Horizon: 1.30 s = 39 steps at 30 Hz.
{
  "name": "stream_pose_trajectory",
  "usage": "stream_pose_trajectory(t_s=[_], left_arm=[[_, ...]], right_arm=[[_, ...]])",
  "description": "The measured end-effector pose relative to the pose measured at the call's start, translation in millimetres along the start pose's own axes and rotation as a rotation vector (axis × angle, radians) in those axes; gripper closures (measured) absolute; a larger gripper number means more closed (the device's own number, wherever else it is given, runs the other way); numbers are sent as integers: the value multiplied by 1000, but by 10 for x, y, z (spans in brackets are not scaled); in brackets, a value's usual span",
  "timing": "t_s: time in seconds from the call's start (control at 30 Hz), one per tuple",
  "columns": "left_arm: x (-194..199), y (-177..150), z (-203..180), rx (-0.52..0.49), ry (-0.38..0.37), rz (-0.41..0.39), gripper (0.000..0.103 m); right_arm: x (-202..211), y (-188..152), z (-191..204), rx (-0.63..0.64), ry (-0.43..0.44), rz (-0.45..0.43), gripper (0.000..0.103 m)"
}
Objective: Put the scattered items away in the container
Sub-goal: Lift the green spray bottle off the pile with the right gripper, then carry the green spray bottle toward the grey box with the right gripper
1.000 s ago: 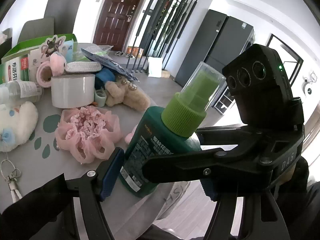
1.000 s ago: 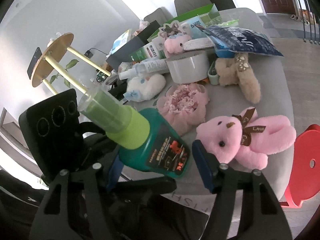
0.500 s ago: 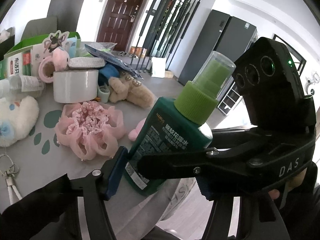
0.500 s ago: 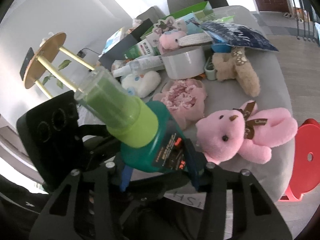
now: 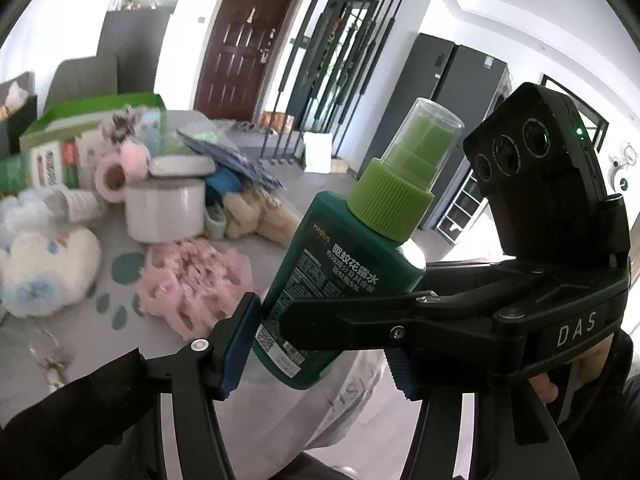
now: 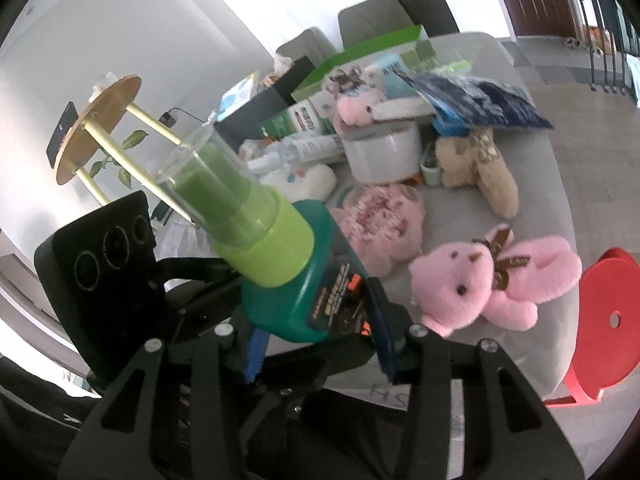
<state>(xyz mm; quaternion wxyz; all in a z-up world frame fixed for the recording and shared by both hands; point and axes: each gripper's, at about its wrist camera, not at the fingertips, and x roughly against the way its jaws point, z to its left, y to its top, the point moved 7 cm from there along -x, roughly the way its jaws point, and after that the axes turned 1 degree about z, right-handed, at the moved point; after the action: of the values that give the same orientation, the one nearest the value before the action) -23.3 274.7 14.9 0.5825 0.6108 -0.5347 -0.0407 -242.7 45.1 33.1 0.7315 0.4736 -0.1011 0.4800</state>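
Green spray bottle (image 5: 344,280) hangs tilted in the air over the table's near edge, base clear of the grey cloth (image 5: 120,332), cap leaning up and right.

Far left: white plush (image 5: 44,264), then white tape roll (image 5: 164,208), with pink scrunchie (image 5: 192,284) in front of it. Green box (image 5: 100,108) is at the back left, behind the pile. Bare cloth only in a strip between scrunchie and near edge.

Left gripper (image 5: 320,344): its left blue pad lies against the bottle's side. The other pad stands clear, cloth showing in the gap, so not clamped.

Right gripper (image 6: 318,344): clenched on the bottle's lower body, both blue pads pressed on it, one finger crossing in front in the left wrist view.

Right of the bottle: pink bear (image 6: 492,284) lies close to the near edge, apart from the gripper. Open cloth runs behind it up to the tan plush (image 6: 476,168). Red stool (image 6: 612,320) sits just off the table's right corner; floor beyond it is free.

Versus a second ago: right jaws were wide apart around the bottle, now tight. Left jaws are narrower too. Bottle sits higher than it did, and both hands have come up with it. Table items unmoved, just blurrier.
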Motion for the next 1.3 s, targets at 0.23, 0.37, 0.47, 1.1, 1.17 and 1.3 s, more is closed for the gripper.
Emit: stream_pose_trajectory(t_s=[0.23,0.37,0.47,1.1,1.17,1.3], left_arm=[[326,257,185,-8,72,-56,44],[541,356,371,7,120,-88,44],[710,399,550,22,152,-109,44],[1698,927,1848,130,324,-191,44],[1765,1055,2037,151,335,-193,44],[1909,1308,2350,188,350,-209,44]], right_arm=[[-29,276,332,68,43,-28,58],[-120,435,567,111,82,-32,58],[-223,542,757,148,107,-23,58],[-1110,1392,1946,302,230,53,58],[-1225,1557,2045,307,237,71,58],[-1443,1919,2253,321,247,93,58]])
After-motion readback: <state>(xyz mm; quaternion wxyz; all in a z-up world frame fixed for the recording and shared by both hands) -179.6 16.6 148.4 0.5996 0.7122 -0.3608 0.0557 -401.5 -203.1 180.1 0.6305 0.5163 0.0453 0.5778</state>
